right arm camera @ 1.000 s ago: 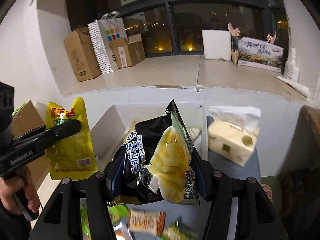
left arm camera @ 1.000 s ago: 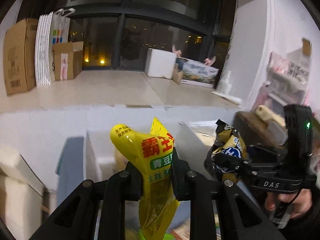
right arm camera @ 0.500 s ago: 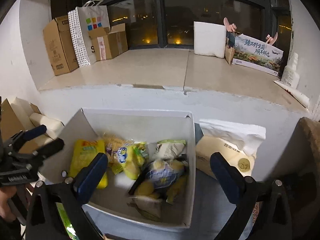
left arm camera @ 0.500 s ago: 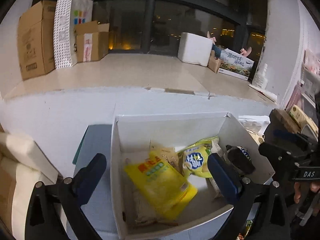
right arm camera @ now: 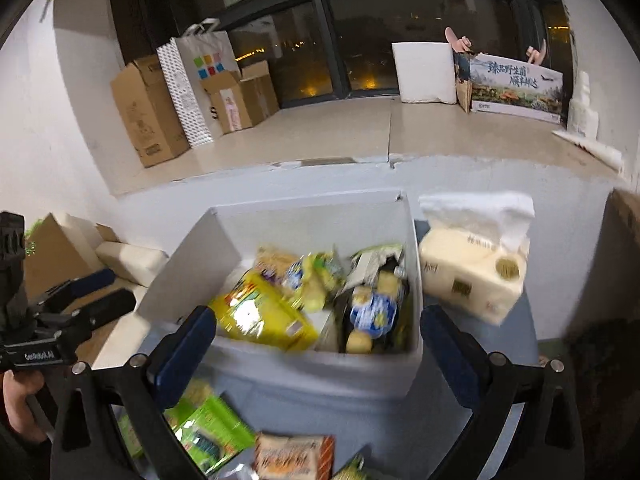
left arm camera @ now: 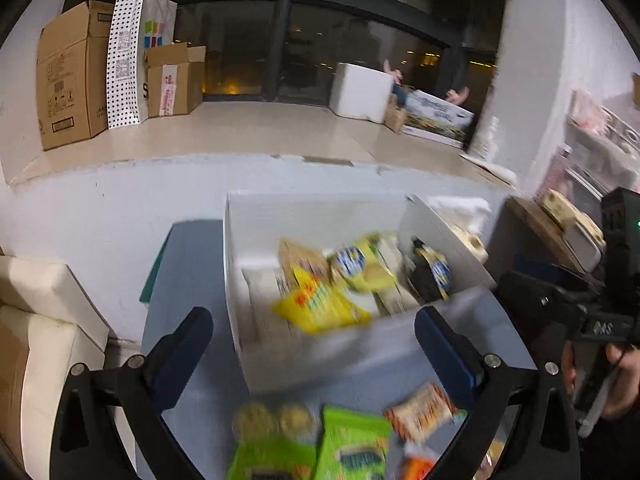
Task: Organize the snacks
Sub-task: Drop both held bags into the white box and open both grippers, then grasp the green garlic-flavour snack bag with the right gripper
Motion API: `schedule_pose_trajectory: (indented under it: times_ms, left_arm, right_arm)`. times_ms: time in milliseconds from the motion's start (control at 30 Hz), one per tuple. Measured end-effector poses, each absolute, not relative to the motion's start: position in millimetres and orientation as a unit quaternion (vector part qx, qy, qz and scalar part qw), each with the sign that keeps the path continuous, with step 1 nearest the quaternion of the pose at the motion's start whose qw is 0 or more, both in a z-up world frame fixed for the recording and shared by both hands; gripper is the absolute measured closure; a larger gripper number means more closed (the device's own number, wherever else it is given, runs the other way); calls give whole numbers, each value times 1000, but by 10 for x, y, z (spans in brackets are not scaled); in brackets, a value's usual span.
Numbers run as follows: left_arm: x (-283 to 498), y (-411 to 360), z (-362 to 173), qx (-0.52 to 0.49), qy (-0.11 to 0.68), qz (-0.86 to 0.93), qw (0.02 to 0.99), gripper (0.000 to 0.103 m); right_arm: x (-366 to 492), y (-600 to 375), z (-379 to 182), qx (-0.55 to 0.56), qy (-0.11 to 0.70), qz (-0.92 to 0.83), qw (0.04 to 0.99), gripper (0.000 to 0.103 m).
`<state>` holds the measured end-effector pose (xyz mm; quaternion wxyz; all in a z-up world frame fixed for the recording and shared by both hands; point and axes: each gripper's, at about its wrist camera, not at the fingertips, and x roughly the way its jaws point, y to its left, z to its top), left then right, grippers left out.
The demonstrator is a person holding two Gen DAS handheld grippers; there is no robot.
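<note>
My grey-blue bench (right arm camera: 520,360) carries a white box (right arm camera: 320,220) at frame centre; a tissue pack (right arm camera: 472,276) sits just right of it; green snack bags (left arm camera: 348,444) and an orange packet (left arm camera: 420,408) lie along the lower edge.

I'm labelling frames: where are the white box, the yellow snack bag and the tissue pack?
white box (right arm camera: 320,224): right wrist view, bare inner back wall.
yellow snack bag (right arm camera: 260,316): right wrist view, middle of its front.
tissue pack (right arm camera: 468,276): right wrist view, cream wrapper's side.
</note>
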<state>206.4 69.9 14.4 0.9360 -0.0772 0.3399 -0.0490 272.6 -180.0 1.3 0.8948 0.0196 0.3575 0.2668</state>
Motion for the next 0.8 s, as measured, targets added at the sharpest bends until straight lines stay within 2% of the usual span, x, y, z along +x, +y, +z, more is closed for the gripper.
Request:
schedule_pose_trajectory:
  times_ms: [200,500,800]
  left_arm:
    - [1393,626,136,-51,347,-72,934,0]
    - [507,493,-144,-100,347,-87,928,0]
    - [399,230,-463,-82,374,-100,918,0]
  right_arm:
    - [2171,-2082,41,45,347,289,891,0]
    - [1429,-2485,-146,62,342,282,894,0]
    - [1217,-2578,-632,23,377,215,901,0]
